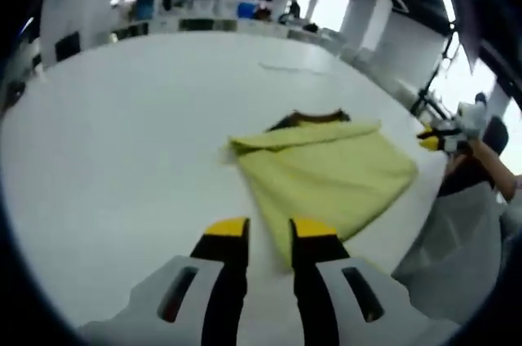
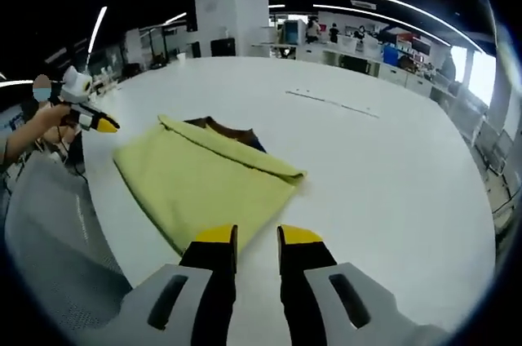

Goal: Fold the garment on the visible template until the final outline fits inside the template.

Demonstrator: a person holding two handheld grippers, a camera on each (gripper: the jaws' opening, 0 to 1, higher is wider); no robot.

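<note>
- The yellow garment (image 1: 326,179) is lying partly folded on the big white table (image 1: 122,142), with one edge turned over so that a thick doubled band is running along its far side.
- A dark brown template (image 1: 310,118) is peeking out from under the far edge of the garment; most of it is being covered by the cloth, so whether the outline is fitting inside it cannot be told.
- In the left gripper view, the left gripper (image 1: 269,228) is hanging over the near corner of the garment with its yellow-tipped jaws a narrow gap apart and nothing between them; whether the tips are touching the cloth cannot be told.
- In the right gripper view, the right gripper (image 2: 257,237) is likewise hovering at the near edge of the garment (image 2: 204,179), its jaws slightly parted and gripping nothing, probably lined up for a pinch on that edge.
- The template (image 2: 224,130) is showing again as a dark strip beyond the folded band.
- The two grippers are coming at the cloth from opposite sides, which is suiting a fold made with both at once.
- Each gripper is also appearing small in the other's view, held in a person's hand (image 2: 49,117) beyond the table's edge.
- Judging by the loose spread of cloth, more folding is probably needed.
</note>
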